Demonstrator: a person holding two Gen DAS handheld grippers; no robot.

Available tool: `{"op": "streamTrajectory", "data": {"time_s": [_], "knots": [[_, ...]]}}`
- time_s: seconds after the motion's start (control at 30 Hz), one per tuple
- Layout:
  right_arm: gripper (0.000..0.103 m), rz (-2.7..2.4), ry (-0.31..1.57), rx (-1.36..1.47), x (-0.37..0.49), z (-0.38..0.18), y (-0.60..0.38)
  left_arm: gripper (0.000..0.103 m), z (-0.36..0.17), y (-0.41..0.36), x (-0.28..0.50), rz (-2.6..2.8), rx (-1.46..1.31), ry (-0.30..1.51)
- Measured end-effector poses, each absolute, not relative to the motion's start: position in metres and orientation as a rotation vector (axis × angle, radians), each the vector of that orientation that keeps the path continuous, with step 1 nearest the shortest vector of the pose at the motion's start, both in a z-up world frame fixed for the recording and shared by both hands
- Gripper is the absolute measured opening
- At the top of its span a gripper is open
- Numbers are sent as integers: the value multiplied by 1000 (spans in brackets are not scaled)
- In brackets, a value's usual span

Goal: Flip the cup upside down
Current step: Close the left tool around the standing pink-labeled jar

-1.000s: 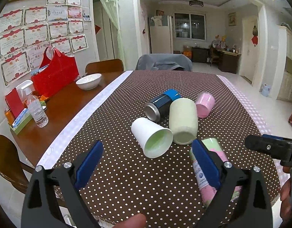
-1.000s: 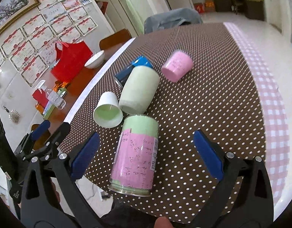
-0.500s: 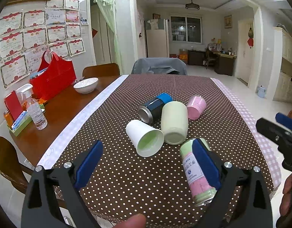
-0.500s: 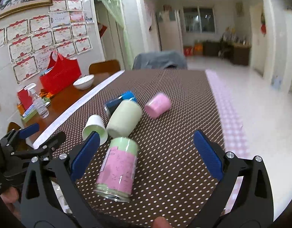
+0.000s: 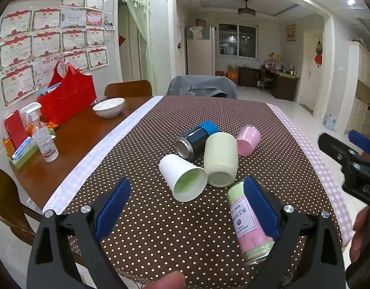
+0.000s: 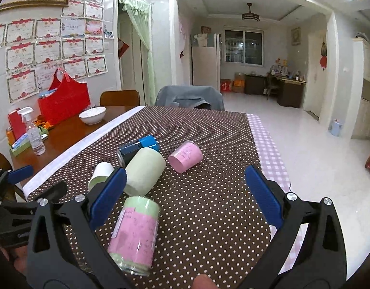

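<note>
Several cups lie on their sides on the dotted brown tablecloth [image 5: 161,228]. A white paper cup [image 5: 182,177] with a green inside faces me; it also shows in the right wrist view [image 6: 99,175]. Beside it lie a pale green cup [image 5: 221,159], a dark can with a blue cap [image 5: 197,138], a small pink cup [image 5: 248,139] and a clear jar with a pink label [image 5: 248,221]. My left gripper [image 5: 185,207] is open and empty, above the table's near edge. My right gripper [image 6: 185,197] is open and empty, with the labelled jar [image 6: 134,233] below it.
On the bare wood at the left stand a white bowl [image 5: 109,107], a red bag [image 5: 64,96] and a spray bottle [image 5: 44,137]. A grey-covered chair [image 5: 201,88] stands at the far end. The table edge drops off to the floor on the right.
Both grippers have pulled back and tilted up, so the cups sit lower and farther off in view. The cups have not moved. Both grippers stay open.
</note>
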State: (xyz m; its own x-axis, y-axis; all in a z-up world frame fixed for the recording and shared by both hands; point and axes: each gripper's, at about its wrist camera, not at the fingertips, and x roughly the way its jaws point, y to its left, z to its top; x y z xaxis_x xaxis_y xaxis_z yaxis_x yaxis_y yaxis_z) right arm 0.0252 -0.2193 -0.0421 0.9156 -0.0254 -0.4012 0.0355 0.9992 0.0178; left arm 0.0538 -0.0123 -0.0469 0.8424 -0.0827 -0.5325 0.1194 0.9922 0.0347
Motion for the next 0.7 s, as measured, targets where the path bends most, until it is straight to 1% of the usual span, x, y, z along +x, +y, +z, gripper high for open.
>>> {"op": "streamTrajectory", "data": {"time_s": [0.2,0.37,0.7], "knots": [[97,-122,505,-48,51,-47,-213,93,-50,-14,81,-165,50,641],[97,-191,601,-32,53,-50,-221,93,-52,-18,104,-223,13,774],[97,-245,649,66,46,-61,-252,93,-78,-52,127,-331,45,975]]}}
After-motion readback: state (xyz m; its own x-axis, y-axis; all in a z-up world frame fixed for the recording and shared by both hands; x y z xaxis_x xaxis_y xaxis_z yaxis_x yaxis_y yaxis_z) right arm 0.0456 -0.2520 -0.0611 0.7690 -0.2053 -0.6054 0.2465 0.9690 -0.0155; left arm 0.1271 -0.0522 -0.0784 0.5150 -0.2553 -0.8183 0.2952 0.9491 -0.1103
